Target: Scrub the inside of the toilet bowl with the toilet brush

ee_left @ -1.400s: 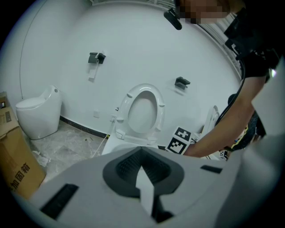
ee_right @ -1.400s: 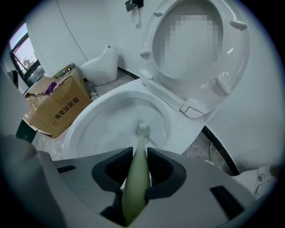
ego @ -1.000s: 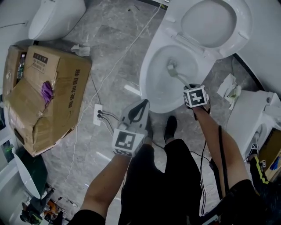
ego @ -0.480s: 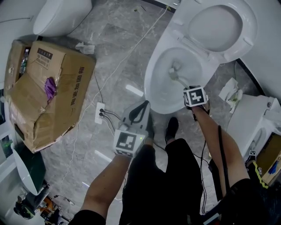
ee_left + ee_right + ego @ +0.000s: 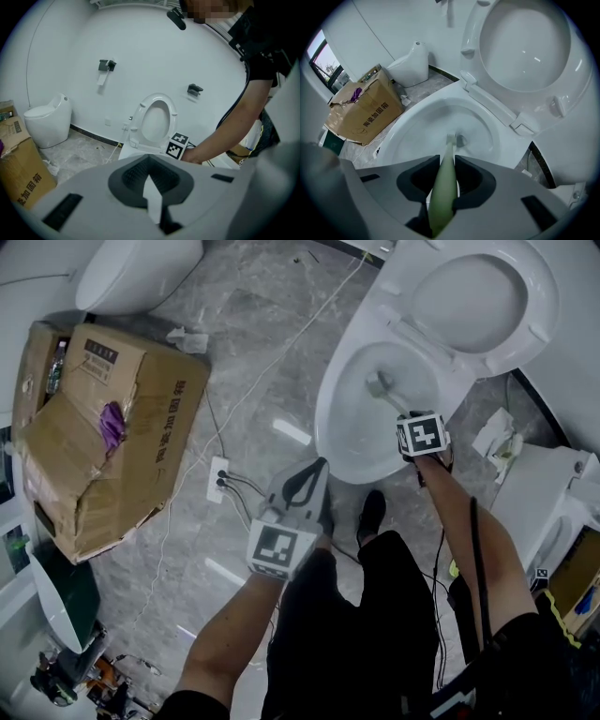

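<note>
Inside the toilet bowl (image 5: 412, 126), the toilet brush (image 5: 444, 187) head, handle tight between jaws of the right hand-held gripper (image 5: 446, 174).

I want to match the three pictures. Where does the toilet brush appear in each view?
Head view: toilet brush right of centre near the top, inside the toilet bowl, its handle leading to the right claw.
Left gripper view: not in it.
Right gripper view: bottom centre, green handle clamped in the right claw, head down in the bowl.
Shared landmark: raised toilet seat.
</note>
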{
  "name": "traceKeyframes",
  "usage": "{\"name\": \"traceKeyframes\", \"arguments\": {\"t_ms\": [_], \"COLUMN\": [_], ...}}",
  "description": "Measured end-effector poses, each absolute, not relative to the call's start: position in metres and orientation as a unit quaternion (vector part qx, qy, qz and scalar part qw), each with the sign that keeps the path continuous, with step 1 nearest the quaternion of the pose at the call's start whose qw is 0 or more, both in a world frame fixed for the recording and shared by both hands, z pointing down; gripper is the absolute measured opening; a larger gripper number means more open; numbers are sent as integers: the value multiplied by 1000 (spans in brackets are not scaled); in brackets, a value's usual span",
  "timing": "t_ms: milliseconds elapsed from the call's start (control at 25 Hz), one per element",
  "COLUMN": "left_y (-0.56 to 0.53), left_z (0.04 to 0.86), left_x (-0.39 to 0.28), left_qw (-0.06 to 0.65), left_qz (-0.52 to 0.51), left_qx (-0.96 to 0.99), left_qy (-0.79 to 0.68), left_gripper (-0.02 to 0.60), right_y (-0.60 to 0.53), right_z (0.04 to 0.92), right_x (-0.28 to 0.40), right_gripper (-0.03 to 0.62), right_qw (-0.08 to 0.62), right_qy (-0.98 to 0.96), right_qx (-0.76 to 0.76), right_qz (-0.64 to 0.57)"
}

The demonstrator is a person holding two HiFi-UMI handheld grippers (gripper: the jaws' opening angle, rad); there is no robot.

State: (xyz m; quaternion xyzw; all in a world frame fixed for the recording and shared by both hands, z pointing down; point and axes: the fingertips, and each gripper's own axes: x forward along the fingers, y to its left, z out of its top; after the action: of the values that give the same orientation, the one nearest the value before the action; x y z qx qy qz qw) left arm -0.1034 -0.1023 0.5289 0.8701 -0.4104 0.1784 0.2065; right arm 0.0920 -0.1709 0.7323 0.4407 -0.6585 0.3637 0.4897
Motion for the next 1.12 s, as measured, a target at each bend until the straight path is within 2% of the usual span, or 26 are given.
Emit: {"name": "traceKeyframes", "arguments": {"t_ms": [640,1120], "left_y": [-91,-84], "left_z": [535,515], "left_x": [-96,-85], "left_qw": [216,211], "left_qz": [177,187], "left_qx": [867,869], "left_qy": [-412,-406], "left_gripper": [9,10], "right_y": [-210,-174], "right_z": [727,715], "right_x": [125,157], "right_gripper": [106,106], "right_qw": [483,488], "right_qy": [-649,-624], "right_qx": [477,495], "right_qz": [344,357]}}
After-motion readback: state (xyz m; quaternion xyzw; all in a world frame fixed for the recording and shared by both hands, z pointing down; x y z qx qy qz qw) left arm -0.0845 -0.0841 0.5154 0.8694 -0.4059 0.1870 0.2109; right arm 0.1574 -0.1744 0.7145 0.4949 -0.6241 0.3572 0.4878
